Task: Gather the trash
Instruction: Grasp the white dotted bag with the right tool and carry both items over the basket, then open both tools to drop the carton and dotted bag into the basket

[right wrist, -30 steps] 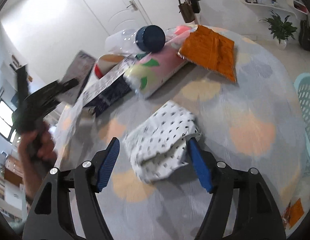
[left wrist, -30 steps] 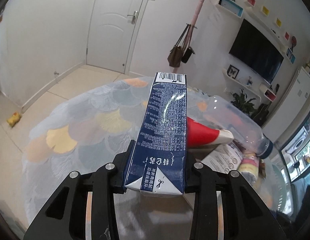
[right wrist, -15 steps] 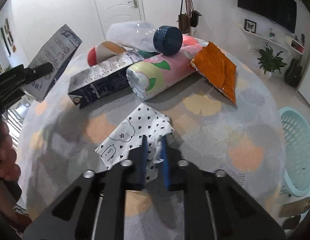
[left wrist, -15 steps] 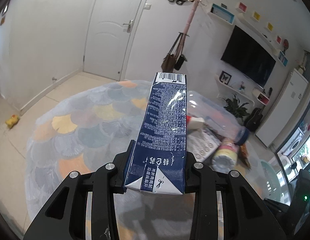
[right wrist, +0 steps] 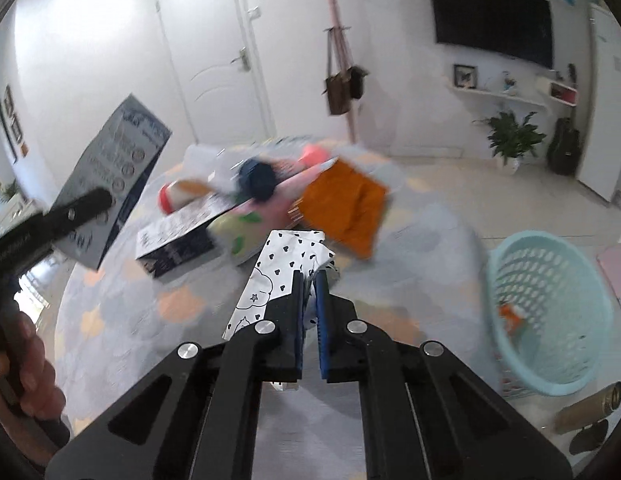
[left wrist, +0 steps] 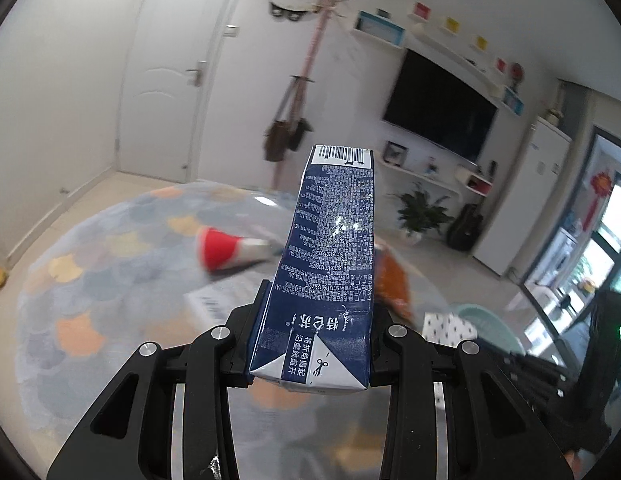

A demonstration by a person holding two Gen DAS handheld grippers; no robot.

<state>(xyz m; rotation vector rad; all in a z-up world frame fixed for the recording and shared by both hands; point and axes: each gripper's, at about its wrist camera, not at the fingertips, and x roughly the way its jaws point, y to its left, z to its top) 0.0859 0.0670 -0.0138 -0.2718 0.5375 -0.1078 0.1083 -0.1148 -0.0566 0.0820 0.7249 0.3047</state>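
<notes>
The right gripper [right wrist: 309,280] is pressed together on one crumpled paper wrapper [right wrist: 284,268], white with small black hearts and line-drawn clouds, which hangs lifted clear of the round table [right wrist: 122,320]. The left gripper [left wrist: 312,316] pinches one tall rectangular carton [left wrist: 330,264], dark blue glossy card with fine white print and a barcode at its far end, held above the table.

The table's cover is smooth and pale grey-blue, with a fan-scale pattern and orange and yellow patches. Beyond the wrapper, toward the table's far side, lies a heap of trash: one more dark carton [right wrist: 178,240] lying flat, one soft pink and green printed pack [right wrist: 246,232], one flat orange foil bag [right wrist: 342,208] with a crinkled surface, one red-rimmed paper cup [right wrist: 178,196] on its side, and one clear plastic bottle with a dark blue round cap [right wrist: 256,178], all blurred.

To the right of the table, on the floor, stands one round pale turquoise plastic basket [right wrist: 510,308] with slotted walls; a small orange scrap [right wrist: 510,314] lies inside it.

Far behind the table are one white panelled door [right wrist: 214,60], one pink coat stand [right wrist: 336,40] with brown bags, and one black wall-mounted screen [right wrist: 488,12].
</notes>
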